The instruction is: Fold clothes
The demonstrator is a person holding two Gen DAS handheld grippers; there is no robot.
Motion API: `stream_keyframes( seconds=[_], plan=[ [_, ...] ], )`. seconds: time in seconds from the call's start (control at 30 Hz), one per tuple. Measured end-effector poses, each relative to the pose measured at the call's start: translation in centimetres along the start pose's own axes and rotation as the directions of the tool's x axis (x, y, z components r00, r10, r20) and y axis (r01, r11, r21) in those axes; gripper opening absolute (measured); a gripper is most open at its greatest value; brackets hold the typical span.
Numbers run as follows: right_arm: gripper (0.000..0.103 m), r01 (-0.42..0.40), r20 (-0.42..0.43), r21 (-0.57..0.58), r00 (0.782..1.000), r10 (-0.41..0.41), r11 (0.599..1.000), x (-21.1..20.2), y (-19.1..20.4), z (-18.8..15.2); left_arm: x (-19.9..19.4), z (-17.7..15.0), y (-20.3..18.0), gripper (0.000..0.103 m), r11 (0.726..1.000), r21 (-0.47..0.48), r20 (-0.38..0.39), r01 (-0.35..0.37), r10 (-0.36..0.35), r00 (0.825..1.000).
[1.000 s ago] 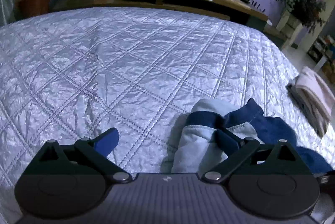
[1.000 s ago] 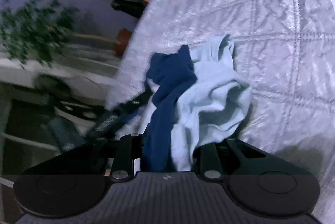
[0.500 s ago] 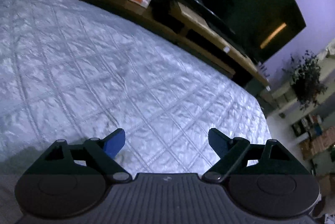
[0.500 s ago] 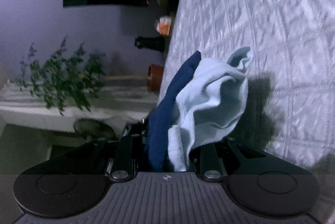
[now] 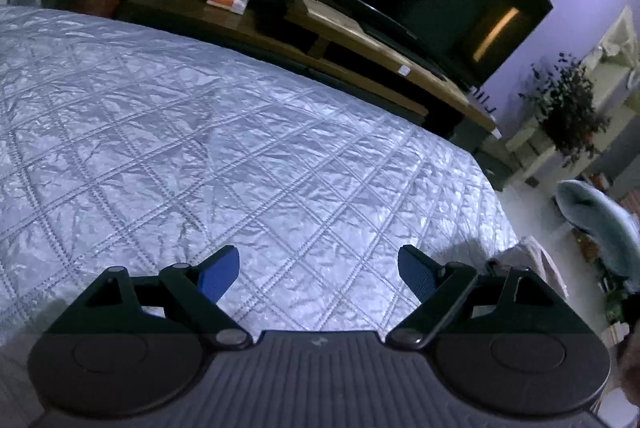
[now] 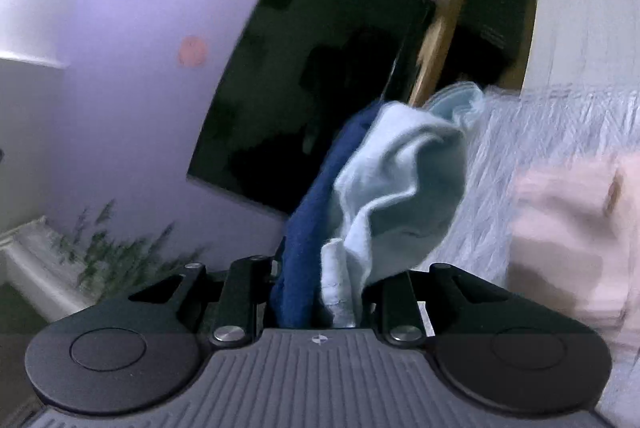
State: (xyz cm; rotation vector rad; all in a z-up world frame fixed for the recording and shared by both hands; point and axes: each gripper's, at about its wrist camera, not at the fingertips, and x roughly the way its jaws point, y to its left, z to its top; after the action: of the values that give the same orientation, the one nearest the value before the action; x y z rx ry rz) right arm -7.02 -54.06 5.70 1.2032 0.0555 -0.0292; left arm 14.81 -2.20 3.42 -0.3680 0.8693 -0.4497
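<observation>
The right gripper, clamped on the blue garment, has swung it off the bed toward the pink pile, the left gripper left wide and empty.

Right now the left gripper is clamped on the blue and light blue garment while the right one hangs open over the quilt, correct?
Sides swapped. The right gripper is clamped on the blue and light blue garment, per the right wrist view; the left gripper hangs open over the quilt.

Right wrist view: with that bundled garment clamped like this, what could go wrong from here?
The right gripper pinches the blue-and-pale garment as a loose wad, so layers may slip out or the folds may come undone. The left gripper is open and empty over the quilt, giving no support.
</observation>
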Motion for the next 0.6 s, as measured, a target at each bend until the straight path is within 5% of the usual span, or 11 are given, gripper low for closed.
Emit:
stream_keyframes(
  seconds=[0.07, 0.17, 0.23, 0.33, 0.47, 0.5, 0.53, 0.6],
  plan=[
    [0.029, 0.133, -0.019, 0.048, 0.991, -0.132, 0.99, 0.6, -3.6, 0.3, 0.0, -0.1, -0.2, 0.084, 1.0, 0.007, -0.006, 0.009, -0.009, 1.0],
    [0.029, 0.324, -0.029, 0.234, 0.945, -0.327, 0.917, -0.1, -10.7, -1.1, 0.1, -0.5, -0.6, 0.085, 1.0, 0.021, -0.018, 0.021, -0.02, 1.0],
    [0.029, 0.313, 0.009, 0.25, 0.945, -0.326, 0.916, -0.8, -12.3, -2.2, 0.3, -0.7, -0.8, 0.085, 0.999, 0.032, -0.03, 0.028, -0.027, 0.999],
    [0.034, 0.327, -0.004, 0.182, 0.943, -0.332, 0.927, -0.4, -11.5, -2.4, 0.5, -0.9, -1.3, 0.085, 0.998, 0.047, -0.045, 0.039, -0.037, 0.998],
    [0.068, 0.383, 0.017, 0.108, 0.922, -0.387, 0.917, -1.4, -9.4, -1.0, 0.7, -1.4, -1.8, 0.086, 0.997, 0.072, -0.065, 0.036, -0.032, 0.997],
    [0.068, 0.398, 0.03, 0.063, 0.916, -0.4, 0.915, -1.9, -8.5, -0.8, 0.8, -1.4, -1.9, 0.086, 0.996, 0.081, -0.071, 0.033, -0.027, 0.997],
    [0.067, 0.433, 0.05, 0.003, 0.9, -0.432, 0.901, -2.7, -7.5, -0.5, 0.8, -1.5, -2.1, 0.086, 0.996, 0.087, -0.072, 0.034, -0.028, 0.997],
    [0.065, 0.56, 0.142, -0.194, 0.828, -0.542, 0.806, -4.2, -5.0, -0.3, 0.8, -1.6, -2.4, 0.086, 0.994, 0.1, -0.076, 0.037, -0.03, 0.997]
  ],
)
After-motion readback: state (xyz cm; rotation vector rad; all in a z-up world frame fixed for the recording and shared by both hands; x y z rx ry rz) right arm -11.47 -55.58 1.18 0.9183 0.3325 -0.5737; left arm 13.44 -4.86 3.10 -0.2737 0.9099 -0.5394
